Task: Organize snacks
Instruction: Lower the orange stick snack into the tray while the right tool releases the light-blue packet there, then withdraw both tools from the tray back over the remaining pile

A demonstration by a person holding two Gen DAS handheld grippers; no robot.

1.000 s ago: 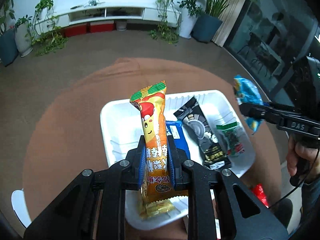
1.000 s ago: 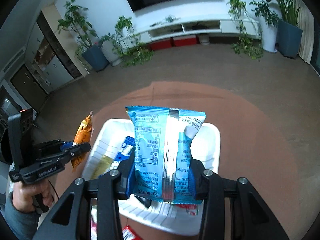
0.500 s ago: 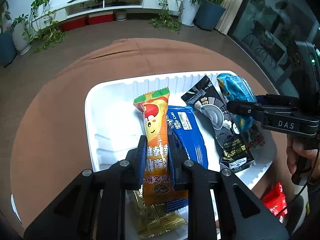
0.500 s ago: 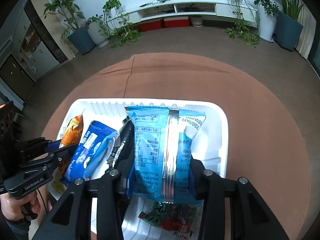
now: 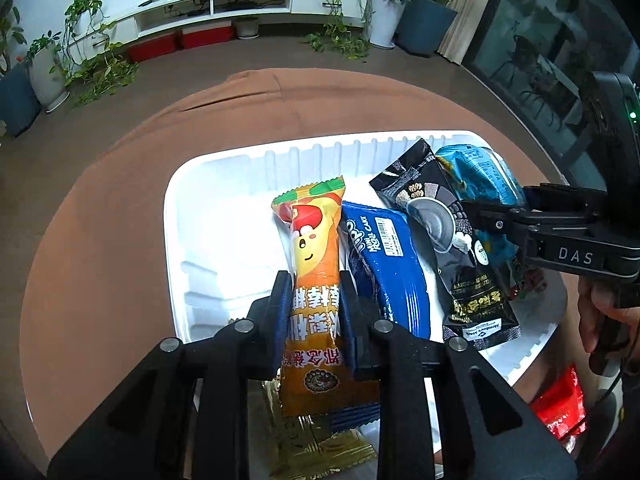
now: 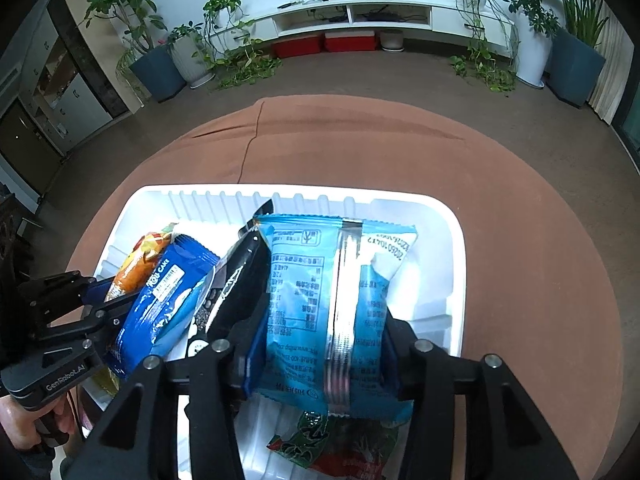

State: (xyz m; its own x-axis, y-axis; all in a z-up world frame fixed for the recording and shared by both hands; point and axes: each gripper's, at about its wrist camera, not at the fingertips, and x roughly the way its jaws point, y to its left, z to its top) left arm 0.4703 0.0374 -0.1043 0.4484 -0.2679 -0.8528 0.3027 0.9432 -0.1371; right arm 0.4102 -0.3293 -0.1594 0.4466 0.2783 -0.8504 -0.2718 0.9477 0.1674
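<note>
My left gripper is shut on an orange snack pack and holds it low over the left part of the white tray. My right gripper is shut on a light blue snack bag and holds it over the tray's right half. In the tray lie a dark blue cake pack, a black pack, a yellow pack and a green-red pack. The right gripper with its blue bag shows at the right of the left wrist view.
The tray sits on a round table with a brown cloth. A red pack lies on the table outside the tray's near right corner. Potted plants and a white TV cabinet stand far behind.
Both grippers have come down toward the tray with their packs. The orange pack now hangs just beside the dark blue pack; the light blue bag is now over the tray's right half.
</note>
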